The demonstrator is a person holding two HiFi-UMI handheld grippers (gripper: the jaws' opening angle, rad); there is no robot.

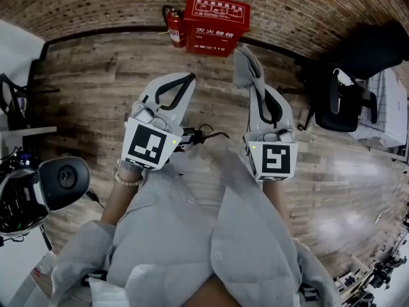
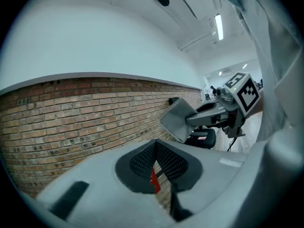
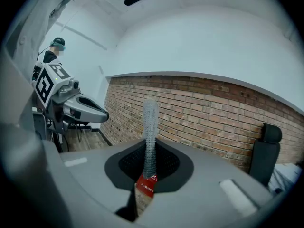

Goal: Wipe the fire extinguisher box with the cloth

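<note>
The red fire extinguisher box (image 1: 216,24) stands on the wood floor against the brick wall, and a red extinguisher (image 1: 174,25) is at its left side. My right gripper (image 1: 254,82) is shut on a grey cloth (image 1: 246,66) that sticks up from its jaws, short of the box. In the right gripper view the cloth (image 3: 150,127) rises between the jaws and a sliver of the box (image 3: 146,186) shows below it. My left gripper (image 1: 188,78) is shut on nothing and hangs level with the right one. The left gripper view shows the cloth (image 2: 178,118) at its right.
A black office chair (image 1: 348,101) stands to the right and a wire rack (image 1: 391,107) is beyond it. White desks and a round black device (image 1: 64,181) fill the left side. A cable (image 1: 208,133) lies on the floor. A person (image 3: 51,53) stands far off.
</note>
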